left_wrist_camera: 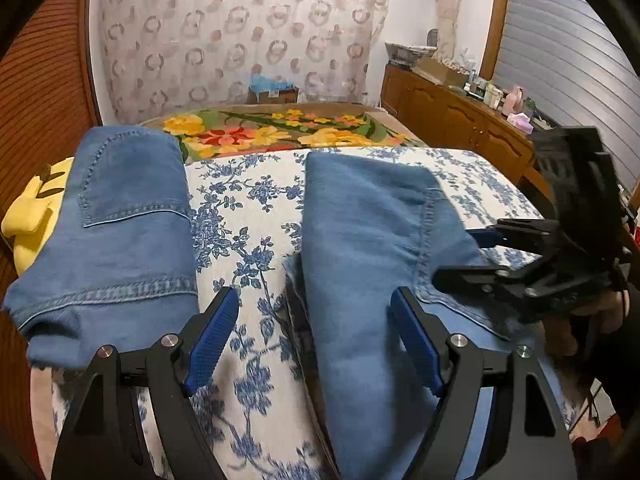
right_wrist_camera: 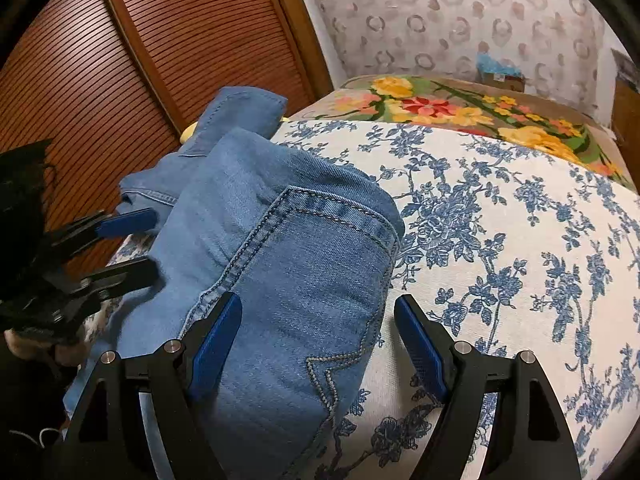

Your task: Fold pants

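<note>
Bed (left_wrist_camera: 256, 200) fills both views, covered by a white spread with blue flower print; a brown blanket with yellow and red flowers (left_wrist_camera: 280, 130) lies across its far end at 12 o'clock. Brown slatted doors (right_wrist_camera: 132, 60) stand along the bed's side, at 10 o'clock in the right wrist view. A wooden cabinet (left_wrist_camera: 448, 116) with small clutter on top runs at 2 o'clock in the left wrist view. Two pieces of blue denim on the spread: the pants (left_wrist_camera: 360, 260) lie at centre to 5 o'clock in the left wrist view, partly folded, seam and pocket stitching showing; a second denim piece (left_wrist_camera: 124, 208) with a patch pocket lies well apart at 9 o'clock, over something yellow (left_wrist_camera: 32, 212). Whether the two pieces join cannot be told. Left gripper (left_wrist_camera: 314, 340): fingers apart, one blue pad over the spread, the other over the pants, nothing clamped. Right gripper (right_wrist_camera: 318, 340): fingers apart, left pad over the denim, right pad over bare spread, nothing clamped. It shows in the left view at 3 o'clock, beside the pants' edge.
</note>
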{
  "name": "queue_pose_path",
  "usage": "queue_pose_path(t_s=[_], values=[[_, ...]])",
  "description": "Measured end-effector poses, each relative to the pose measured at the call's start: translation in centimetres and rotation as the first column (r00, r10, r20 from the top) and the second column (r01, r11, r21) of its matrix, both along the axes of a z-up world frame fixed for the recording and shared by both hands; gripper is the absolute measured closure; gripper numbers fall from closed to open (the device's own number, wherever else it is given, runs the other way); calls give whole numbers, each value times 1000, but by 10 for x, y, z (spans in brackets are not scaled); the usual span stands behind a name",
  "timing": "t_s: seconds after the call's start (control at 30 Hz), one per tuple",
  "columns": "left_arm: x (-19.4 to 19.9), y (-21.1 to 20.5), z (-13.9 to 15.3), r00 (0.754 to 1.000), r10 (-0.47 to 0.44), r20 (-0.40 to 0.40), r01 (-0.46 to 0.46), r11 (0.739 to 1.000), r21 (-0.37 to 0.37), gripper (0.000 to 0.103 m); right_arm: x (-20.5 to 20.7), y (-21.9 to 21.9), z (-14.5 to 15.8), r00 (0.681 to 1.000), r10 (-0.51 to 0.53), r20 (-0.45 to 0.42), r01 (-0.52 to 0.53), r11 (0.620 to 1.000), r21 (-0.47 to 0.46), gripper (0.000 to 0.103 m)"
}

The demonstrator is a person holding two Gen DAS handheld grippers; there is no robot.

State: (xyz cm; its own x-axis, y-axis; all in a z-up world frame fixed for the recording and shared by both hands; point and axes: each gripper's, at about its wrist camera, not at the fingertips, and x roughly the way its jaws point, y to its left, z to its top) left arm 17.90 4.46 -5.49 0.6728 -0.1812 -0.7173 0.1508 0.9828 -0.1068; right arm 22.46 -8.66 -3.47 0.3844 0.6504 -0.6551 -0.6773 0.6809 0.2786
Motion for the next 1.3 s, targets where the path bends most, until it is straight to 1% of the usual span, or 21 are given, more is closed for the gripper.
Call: queue_pose_path(t_s=[0.1, 0.2, 0.3, 0.37, 0.4, 0.47, 0.53, 0.57, 0.6, 0.63, 0.7, 0.73, 0.77, 0.8, 0.83, 0.87, 0.97, 1.13, 1.2, 1.3], values=[[10, 2, -6, 1000, -4, -13, 4, 1000, -6, 24, 4, -1, -5, 1000, 12, -16, -12, 1000, 23, 23], [15, 7, -12, 1000, -11, -21, 11, 999, -34, 23, 9, 0, -10, 999, 27, -24, -26, 999, 44, 23], [18, 8, -16, 999, -22, -25, 21, 999, -46, 23, 10, 4, -12, 999, 35, -20, -34, 999, 38, 23], [19, 8, -18, 999, -26, -27, 25, 999, -48, 23, 10, 8, -12, 999, 42, -18, -41, 999, 36, 25], [19, 8, -19, 999, -29, -27, 28, 998, -52, 23, 9, 9, -12, 999, 47, -19, -46, 998, 36, 27], [18, 7, -19, 999, -44, -29, 42, 997, -72, 31, 9, 12, -12, 998, 54, -23, -53, 998, 38, 30], [18, 5, -19, 997, -66, -37, 62, 993, -102, 43, 9, 15, -12, 998, 62, -28, -61, 997, 44, 35], [18, 4, -19, 996, -76, -39, 72, 991, -111, 46, 8, 15, -12, 997, 69, -27, -68, 997, 48, 40], [18, 3, -19, 995, -90, -42, 84, 988, -128, 55, 8, 16, -11, 997, 74, -26, -73, 996, 49, 44], [17, 2, -19, 994, -97, -45, 90, 986, -140, 62, 7, 17, -10, 997, 78, -20, -77, 996, 48, 47], [16, 0, -17, 993, -106, -47, 98, 983, -158, 69, 3, 19, -6, 997, 80, 7, -80, 996, 48, 61], [15, 0, -15, 993, -107, -44, 99, 982, -159, 73, -1, 19, -2, 996, 82, 31, -84, 996, 42, 65], [13, -1, -12, 994, -107, -37, 99, 982, -161, 76, -5, 20, 3, 995, 85, 57, -88, 995, 46, 70], [10, -2, -8, 994, -109, -26, 103, 981, -165, 80, -9, 19, 8, 993, 87, 74, -91, 994, 56, 74], [7, -3, -4, 994, -112, -16, 107, 980, -170, 85, -12, 19, 14, 992, 91, 91, -97, 993, 68, 75], [5, -3, 0, 994, -111, -6, 108, 980, -169, 86, -16, 20, 20, 990, 96, 106, -104, 992, 76, 76], [-5, 1, 16, 995, -93, 39, 98, 984, -149, 87, -29, 26, 39, 979, 115, 170, -131, 988, 85, 78], [-27, 22, 51, 989, -33, 142, 56, 985, -165, 88, -43, 39, 73, 956, 143, 256, -172, 980, 95, 79], [-34, 30, 60, 985, -12, 175, 41, 986, -165, 88, -50, 49, 89, 940, 160, 302, -193, 978, 81, 79], [-47, 46, 80, 971, 29, 237, 11, 986, -165, 88, -61, 67, 115, 910, 192, 367, -228, 972, 57, 79]])
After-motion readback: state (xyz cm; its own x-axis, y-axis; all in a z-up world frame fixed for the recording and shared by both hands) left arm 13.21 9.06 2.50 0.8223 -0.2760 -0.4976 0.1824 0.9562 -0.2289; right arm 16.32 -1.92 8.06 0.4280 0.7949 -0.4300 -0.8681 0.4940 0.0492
